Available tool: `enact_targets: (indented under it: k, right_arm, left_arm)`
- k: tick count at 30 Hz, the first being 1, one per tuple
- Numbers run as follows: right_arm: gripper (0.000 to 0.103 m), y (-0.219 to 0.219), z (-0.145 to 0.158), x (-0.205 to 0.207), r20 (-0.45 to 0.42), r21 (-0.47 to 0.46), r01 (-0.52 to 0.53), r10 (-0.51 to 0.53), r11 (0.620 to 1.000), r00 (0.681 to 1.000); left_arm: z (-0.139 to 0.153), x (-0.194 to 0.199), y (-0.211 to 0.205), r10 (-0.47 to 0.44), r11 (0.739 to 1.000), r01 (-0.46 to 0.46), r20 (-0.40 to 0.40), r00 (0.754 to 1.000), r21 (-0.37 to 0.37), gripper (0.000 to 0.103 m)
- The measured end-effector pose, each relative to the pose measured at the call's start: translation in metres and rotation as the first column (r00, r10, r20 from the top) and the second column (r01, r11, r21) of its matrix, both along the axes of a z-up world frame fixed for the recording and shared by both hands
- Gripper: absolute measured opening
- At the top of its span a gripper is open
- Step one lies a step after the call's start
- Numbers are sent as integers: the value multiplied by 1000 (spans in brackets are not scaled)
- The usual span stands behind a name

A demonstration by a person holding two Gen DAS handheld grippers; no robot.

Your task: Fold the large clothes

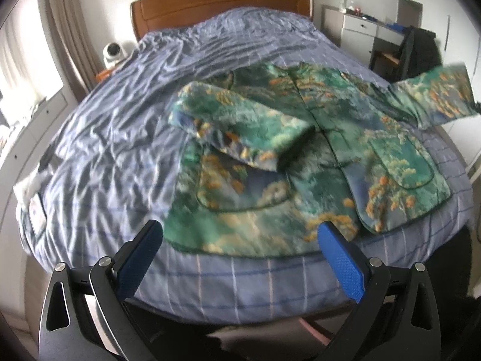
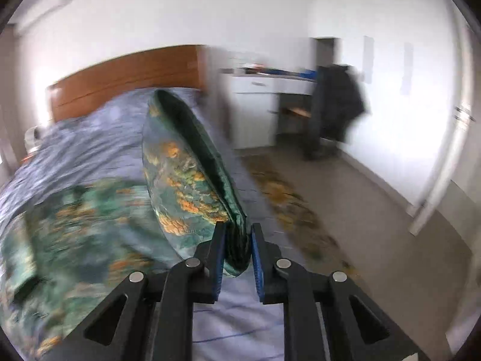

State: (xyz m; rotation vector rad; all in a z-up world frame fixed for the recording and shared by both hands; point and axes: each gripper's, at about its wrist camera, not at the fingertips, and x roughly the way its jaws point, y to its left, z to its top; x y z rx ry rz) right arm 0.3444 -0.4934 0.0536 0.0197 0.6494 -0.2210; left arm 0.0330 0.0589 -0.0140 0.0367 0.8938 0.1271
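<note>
A green jacket (image 1: 300, 156) with orange and blue print lies front-up on the blue checked bed (image 1: 120, 120). One sleeve (image 1: 240, 132) is folded across its chest. The other sleeve (image 1: 436, 96) is lifted off the bed at the right. My left gripper (image 1: 240, 228) stands open and empty above the bed's near edge, just short of the jacket's hem. In the right wrist view my right gripper (image 2: 237, 231) is shut on the cuff end of the raised sleeve (image 2: 186, 165), which stands on edge above the blurred jacket body (image 2: 75, 225).
A wooden headboard (image 1: 222, 3) closes the far end of the bed. A white desk (image 1: 360, 30) and a chair with a dark coat (image 1: 418, 51) stand at the right. A white round device (image 1: 112, 52) sits left of the bed. A patterned rug (image 2: 288, 198) lies on the floor.
</note>
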Motion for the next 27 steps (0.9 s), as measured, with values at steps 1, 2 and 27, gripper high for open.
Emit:
enact_targets:
  k: [1, 2, 27]
  right_arm:
    - [25, -10, -7, 0, -12, -24, 48, -48, 999, 999]
    - [29, -18, -13, -1, -26, -57, 87, -89, 995, 996]
    - [60, 159, -88, -139, -134, 58, -311, 316, 949, 939]
  left_arm:
    - [1, 3, 2, -3, 1000, 3, 2, 1000, 9, 103]
    - [1, 8, 4, -7, 1000, 7, 2, 1000, 20, 103]
    - [-106, 179, 6, -406, 914, 390, -245, 881, -113, 44]
